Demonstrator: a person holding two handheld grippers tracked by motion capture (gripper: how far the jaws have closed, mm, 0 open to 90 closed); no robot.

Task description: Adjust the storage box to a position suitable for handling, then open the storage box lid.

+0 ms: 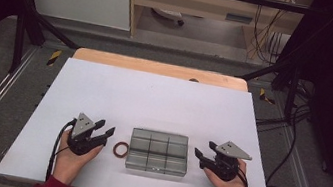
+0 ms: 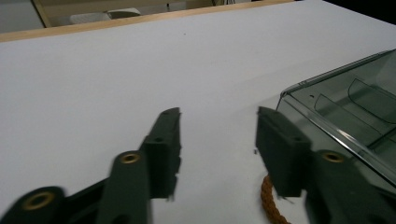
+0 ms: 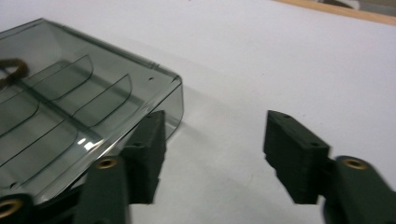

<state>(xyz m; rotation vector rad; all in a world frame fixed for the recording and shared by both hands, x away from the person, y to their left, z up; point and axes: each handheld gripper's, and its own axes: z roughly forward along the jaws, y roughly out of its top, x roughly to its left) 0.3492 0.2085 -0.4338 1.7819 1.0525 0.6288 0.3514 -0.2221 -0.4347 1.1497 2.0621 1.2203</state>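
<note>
While both tools sat spread and empty | left tool (image 1: pixel 108 132), right tool (image 1: pixel 197 154) | I judged box (image 1: pixel 157 152) and ring (image 1: pixel 120 149) untouched on worktop (image 1: pixel 154 96), everything left.

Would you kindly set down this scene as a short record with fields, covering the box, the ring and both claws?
surface: white table top
box: clear grey compartment box, lid closed, lying flat at the near middle
ring: reddish-brown braided ring, flat on the table just left of the box, outside it
left claw: open, nothing between its jaws, beside the ring
right claw: open, nothing between its jaws, at the box's right edge
</note>
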